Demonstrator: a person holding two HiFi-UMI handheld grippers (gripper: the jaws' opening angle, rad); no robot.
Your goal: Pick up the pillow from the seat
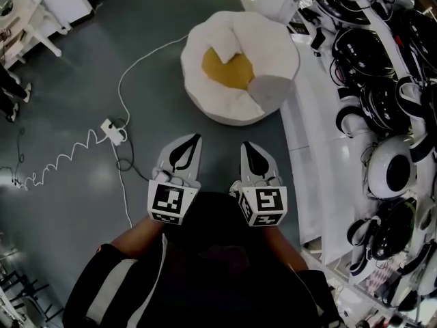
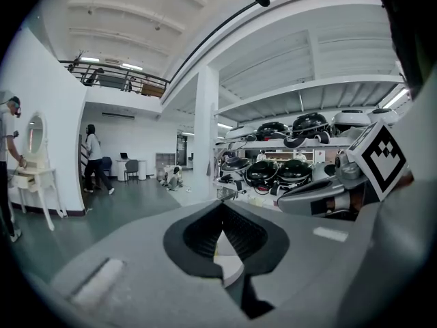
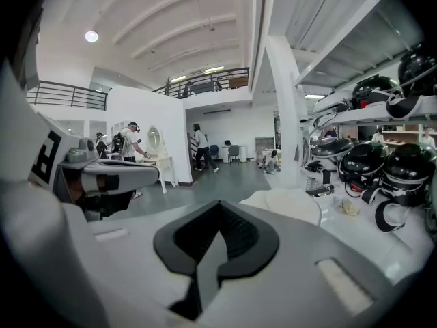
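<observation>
Found the yellow pillow point(image 1: 234, 70) in the hollow of the round white seat point(image 1: 205, 91), a grey cushion point(image 1: 273, 89) at the seat's right rim. Held the left gripper point(image 1: 194, 142) and the right gripper point(image 1: 247, 149) side by side short of the seat, well apart from the pillow — jaws of each pressed together, nothing between. Noted a white cable point(image 1: 125, 80) on the floor, left.

I'm looking at my left gripper point(image 1: 194, 142) and right gripper point(image 1: 247, 149), both showing pale grey shells tapering to black ribbed pads point(image 1: 183, 154), each carrying a cube point(image 1: 169, 202) bearing black-and-white square markers; I'm wearing a dark top point(image 1: 232, 292), its left sleeve point(image 1: 116, 285) running white stripes
</observation>
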